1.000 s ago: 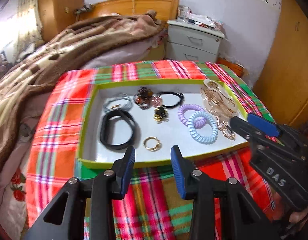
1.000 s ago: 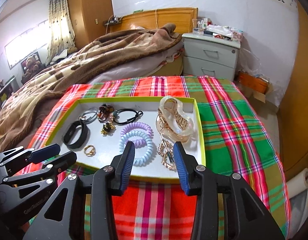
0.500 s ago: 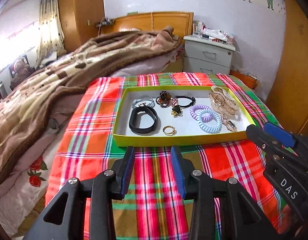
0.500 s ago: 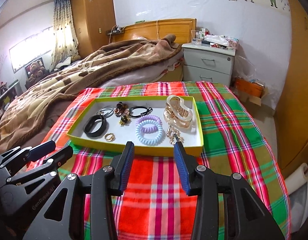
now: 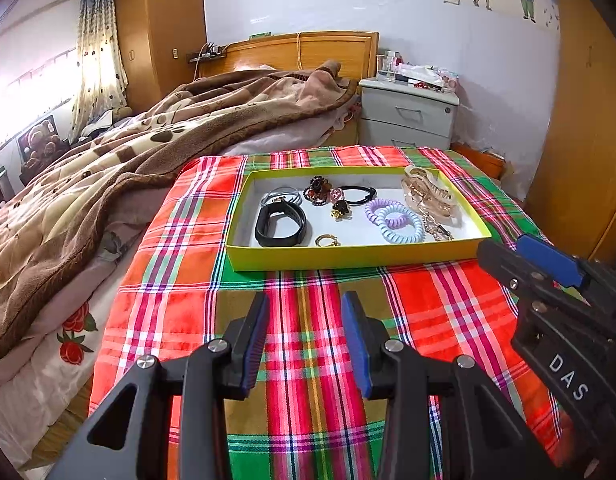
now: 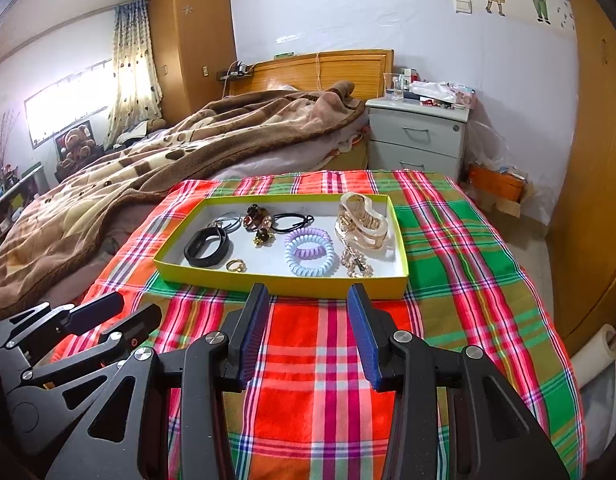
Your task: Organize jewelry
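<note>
A yellow-green tray (image 5: 348, 258) (image 6: 276, 280) sits on the plaid cloth. In it lie a black band (image 5: 280, 224) (image 6: 207, 246), a gold ring (image 5: 327, 240) (image 6: 236, 266), purple and blue coil hair ties (image 5: 396, 222) (image 6: 309, 252), a clear gold hair claw (image 5: 426, 192) (image 6: 362, 220), a black hair tie (image 5: 358, 194) and dark bead pieces (image 5: 318, 190). My left gripper (image 5: 304, 308) is open and empty, well short of the tray. My right gripper (image 6: 306, 300) is open and empty, just before the tray's near wall.
The plaid cloth (image 5: 308, 340) covers a table beside a bed with a brown blanket (image 5: 128, 152). A grey nightstand (image 5: 408, 114) stands behind. A wooden wardrobe (image 6: 588, 200) is on the right. The right gripper shows in the left wrist view (image 5: 528, 264).
Both grippers have pulled back and up from the tray, so it looks smaller and farther. Both stayed open and empty. The items in the tray have not moved.
</note>
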Action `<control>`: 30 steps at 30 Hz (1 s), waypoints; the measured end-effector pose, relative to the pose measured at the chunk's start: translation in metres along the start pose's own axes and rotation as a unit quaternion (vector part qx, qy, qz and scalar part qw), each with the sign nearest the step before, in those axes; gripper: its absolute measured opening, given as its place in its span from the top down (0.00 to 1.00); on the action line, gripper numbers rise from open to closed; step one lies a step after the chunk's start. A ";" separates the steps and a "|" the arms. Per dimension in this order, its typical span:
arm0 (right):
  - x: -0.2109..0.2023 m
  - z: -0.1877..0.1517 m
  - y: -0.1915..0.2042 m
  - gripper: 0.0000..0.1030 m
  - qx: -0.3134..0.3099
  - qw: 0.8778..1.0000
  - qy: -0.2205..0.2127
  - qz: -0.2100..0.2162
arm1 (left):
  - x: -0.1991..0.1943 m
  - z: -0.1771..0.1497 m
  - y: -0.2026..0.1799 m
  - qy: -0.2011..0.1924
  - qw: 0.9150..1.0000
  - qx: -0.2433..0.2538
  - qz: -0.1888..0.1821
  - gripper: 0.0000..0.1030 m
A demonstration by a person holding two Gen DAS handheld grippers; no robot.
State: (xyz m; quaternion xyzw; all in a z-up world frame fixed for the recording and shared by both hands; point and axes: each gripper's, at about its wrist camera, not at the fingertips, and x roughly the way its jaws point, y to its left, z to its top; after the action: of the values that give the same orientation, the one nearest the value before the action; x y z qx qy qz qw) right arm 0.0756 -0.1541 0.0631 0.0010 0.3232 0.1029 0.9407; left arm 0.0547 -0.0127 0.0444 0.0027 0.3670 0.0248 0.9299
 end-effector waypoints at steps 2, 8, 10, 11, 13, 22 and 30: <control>-0.001 -0.001 0.001 0.59 -0.001 1.000 0.000 0.000 | 0.000 -0.001 0.002 0.001 1.000 -0.006 0.001 0.62; -0.001 -0.003 0.001 0.59 -0.001 1.000 0.002 0.001 | 0.000 -0.002 0.006 0.001 1.000 -0.017 -0.002 0.62; -0.001 -0.003 0.001 0.59 0.000 1.000 0.002 0.002 | 0.001 -0.002 0.007 0.004 1.000 -0.018 -0.003 0.62; -0.001 -0.003 0.002 0.59 0.000 1.000 0.003 0.002 | 0.001 -0.002 0.007 0.005 1.000 -0.019 -0.005 0.62; -0.001 -0.003 0.002 0.59 0.000 1.000 0.003 0.003 | 0.002 -0.002 0.006 0.008 1.000 -0.018 -0.007 0.62; 0.002 -0.001 0.006 0.59 -0.003 1.000 0.007 0.002 | 0.004 -0.002 0.009 0.008 1.000 -0.024 -0.010 0.62; 0.003 0.000 0.006 0.59 -0.002 1.000 0.007 0.002 | 0.003 -0.002 0.013 0.007 1.000 -0.029 -0.009 0.62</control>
State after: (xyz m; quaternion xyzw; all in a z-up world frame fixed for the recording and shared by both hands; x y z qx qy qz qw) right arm 0.0761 -0.1474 0.0617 -0.0011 0.3298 0.1055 0.9381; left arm 0.0549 0.0002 0.0411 -0.0273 0.3728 0.0274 0.9271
